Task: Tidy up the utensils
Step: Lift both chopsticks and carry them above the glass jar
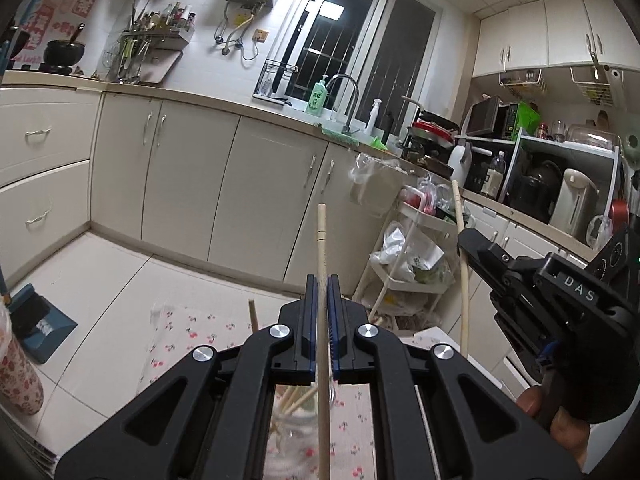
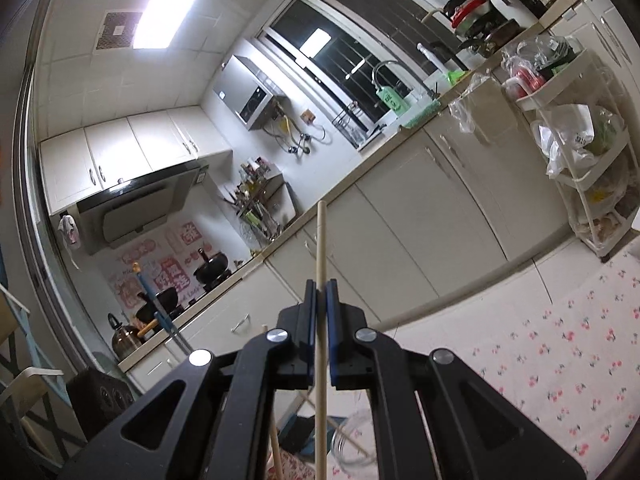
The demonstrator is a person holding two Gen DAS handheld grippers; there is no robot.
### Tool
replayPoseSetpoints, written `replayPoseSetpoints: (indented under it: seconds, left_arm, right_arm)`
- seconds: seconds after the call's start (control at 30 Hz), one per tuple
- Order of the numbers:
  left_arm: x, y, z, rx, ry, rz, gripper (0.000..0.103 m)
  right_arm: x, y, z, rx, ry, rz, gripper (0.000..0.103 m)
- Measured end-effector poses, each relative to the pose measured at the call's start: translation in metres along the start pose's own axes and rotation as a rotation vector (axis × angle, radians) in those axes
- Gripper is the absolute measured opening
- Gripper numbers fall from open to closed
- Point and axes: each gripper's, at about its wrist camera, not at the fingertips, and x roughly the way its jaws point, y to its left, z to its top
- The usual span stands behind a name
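Note:
My left gripper (image 1: 322, 282) is shut on a pale wooden chopstick (image 1: 321, 236) that stands upright between its blue pads, with the tip well above the fingers. Below it, a clear glass jar (image 1: 292, 420) holding several more chopsticks stands on the cherry-print tablecloth (image 1: 192, 340). To the right, my right gripper (image 1: 465, 238), held in a person's hand, grips a second chopstick (image 1: 464, 300). In the right wrist view, my right gripper (image 2: 321, 286) is shut on that chopstick (image 2: 320, 240), and the glass jar (image 2: 352, 440) shows low between the arms.
A white trolley (image 1: 416, 248) stuffed with plastic bags stands by the cream cabinets (image 1: 192, 184). A blue dustpan (image 1: 44, 320) lies on the tiled floor at the left. A floral cup (image 1: 16, 372) sits at the left edge. The tablecloth (image 2: 540, 360) spreads out to the right.

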Motion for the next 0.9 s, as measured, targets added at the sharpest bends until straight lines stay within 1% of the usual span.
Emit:
replayPoseSetpoints:
  seconds: [0.27,0.5,0.63,0.9]
  left_arm:
    - [0.023,0.007,0.01,-0.039,-0.069,0.018,0.005]
    - [0.036,0.012,0.013,-0.034,-0.134,0.057,0.005]
    - [0.044,0.015,0.012,-0.042,-0.15,0.07,0.005]
    - [0.058,0.018,0.003,-0.03,-0.156,0.09,0.005]
  right_arm:
    - [0.022,0.004,-0.002,-0.047,-0.026,-0.006,0.006]
    - [0.039,-0.003,-0.009,-0.047,-0.03,-0.012,0.006]
    - [0.046,-0.003,-0.014,-0.061,-0.026,-0.014,0.006]
    - [0.056,-0.007,-0.021,-0.083,-0.025,-0.02,0.006]
